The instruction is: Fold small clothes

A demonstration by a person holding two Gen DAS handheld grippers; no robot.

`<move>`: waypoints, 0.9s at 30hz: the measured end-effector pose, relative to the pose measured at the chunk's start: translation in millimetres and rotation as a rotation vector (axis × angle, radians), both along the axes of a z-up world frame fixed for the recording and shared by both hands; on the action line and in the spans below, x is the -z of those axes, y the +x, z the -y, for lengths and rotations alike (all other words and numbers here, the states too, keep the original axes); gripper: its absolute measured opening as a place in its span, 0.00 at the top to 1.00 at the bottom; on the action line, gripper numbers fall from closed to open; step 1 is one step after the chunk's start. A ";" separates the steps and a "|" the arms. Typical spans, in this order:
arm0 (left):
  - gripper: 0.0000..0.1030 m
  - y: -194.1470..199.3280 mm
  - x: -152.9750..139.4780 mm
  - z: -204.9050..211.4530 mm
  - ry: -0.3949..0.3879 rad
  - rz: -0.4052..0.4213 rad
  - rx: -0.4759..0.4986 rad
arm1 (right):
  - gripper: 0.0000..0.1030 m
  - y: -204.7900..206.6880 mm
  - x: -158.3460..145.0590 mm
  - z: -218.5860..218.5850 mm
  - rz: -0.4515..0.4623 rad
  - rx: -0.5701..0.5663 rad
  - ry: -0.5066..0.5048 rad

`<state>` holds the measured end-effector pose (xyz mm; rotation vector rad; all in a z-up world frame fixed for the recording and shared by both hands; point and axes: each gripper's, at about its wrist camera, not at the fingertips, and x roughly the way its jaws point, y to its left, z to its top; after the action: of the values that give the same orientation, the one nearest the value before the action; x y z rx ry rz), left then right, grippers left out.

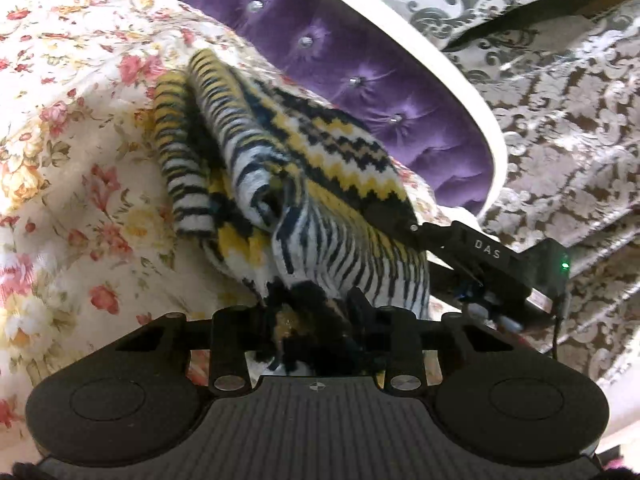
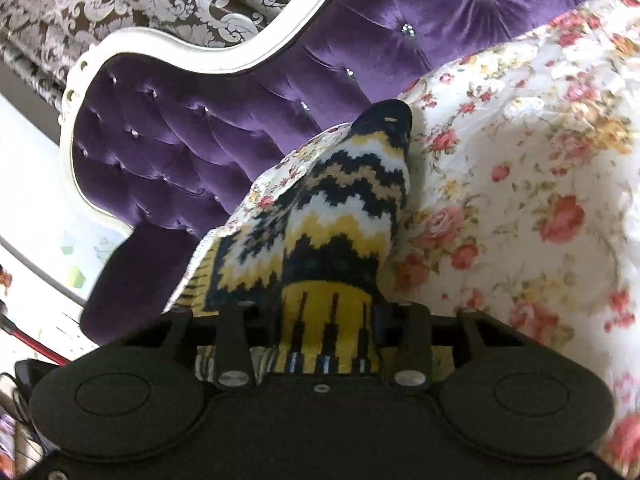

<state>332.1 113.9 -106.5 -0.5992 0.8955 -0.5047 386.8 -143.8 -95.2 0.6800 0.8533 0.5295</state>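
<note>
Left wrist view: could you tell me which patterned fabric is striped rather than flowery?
The knitted garment; the bedspread is floral, the curtain scrolled.

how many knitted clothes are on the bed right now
1 that I can make out: a yellow, black and white knitted garment bunched on the floral bedspread, near the purple headboard. Its folds could hide another piece.

The black left gripper (image 1: 316,320) and the black right gripper (image 2: 320,320) each point downward, jaws half closed, pinching knitted cloth.
</note>
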 end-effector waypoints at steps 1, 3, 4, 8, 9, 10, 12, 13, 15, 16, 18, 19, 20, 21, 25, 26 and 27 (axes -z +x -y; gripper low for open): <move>0.67 -5.1 -2.5 0.9 -0.016 -0.001 0.011 | 0.51 -5.3 -3.3 0.2 -0.003 -0.002 -0.017; 0.67 -16.0 -6.9 4.4 -0.024 -0.001 0.032 | 0.51 -21.5 -8.6 1.8 -0.017 -0.002 -0.036; 0.67 -25.4 -9.4 7.2 -0.021 0.001 0.046 | 0.51 -29.2 -12.8 1.4 -0.027 0.000 -0.037; 0.67 -62.7 -15.0 17.0 -0.033 -0.022 0.083 | 0.51 -79.8 -31.7 4.0 -0.058 0.008 -0.042; 0.67 -75.8 -18.1 19.2 -0.025 -0.026 0.096 | 0.51 -95.5 -37.0 4.3 -0.065 0.007 -0.046; 0.67 -90.9 -21.6 22.3 -0.013 -0.024 0.108 | 0.51 -109.5 -42.1 4.1 -0.069 0.005 -0.048; 0.66 -124.2 -28.8 28.1 0.006 -0.019 0.142 | 0.51 -142.6 -52.6 3.9 -0.069 -0.005 -0.050; 0.65 -138.7 -31.7 29.6 0.007 -0.019 0.155 | 0.51 -160.4 -57.8 3.6 -0.067 -0.010 -0.052; 0.63 -169.1 -37.7 32.0 0.005 -0.024 0.180 | 0.50 -188.8 -61.0 6.6 -0.067 -0.017 -0.049; 0.63 -185.1 -40.5 33.3 0.006 -0.021 0.192 | 0.49 -202.6 -62.5 8.4 -0.068 -0.020 -0.044; 0.62 -212.0 -42.2 37.9 0.009 -0.016 0.213 | 0.49 -231.1 -65.7 9.9 -0.066 -0.024 -0.041; 0.62 -224.5 -40.6 40.3 0.015 -0.016 0.221 | 0.49 -243.6 -66.9 10.0 -0.062 -0.023 -0.043; 0.62 -235.7 -38.5 42.3 0.023 -0.017 0.223 | 0.48 -258.2 -67.1 10.8 -0.057 -0.023 -0.046; 0.62 -246.2 -35.8 43.4 0.035 -0.018 0.220 | 0.47 -269.0 -67.1 10.7 -0.053 -0.024 -0.055; 0.59 -281.5 -27.8 41.1 0.117 0.018 0.166 | 0.40 -307.7 -65.4 10.1 -0.011 0.019 -0.127; 0.57 -288.3 -27.1 39.4 0.146 0.037 0.143 | 0.36 -315.6 -65.6 11.2 0.001 0.035 -0.143; 0.56 -293.9 -27.6 38.7 0.176 0.056 0.120 | 0.35 -323.2 -66.2 12.0 0.015 0.054 -0.164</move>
<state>38.2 75.2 -78.9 -0.3712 0.9151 -0.5413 63.6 -155.8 -29.0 0.5472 0.8522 0.4104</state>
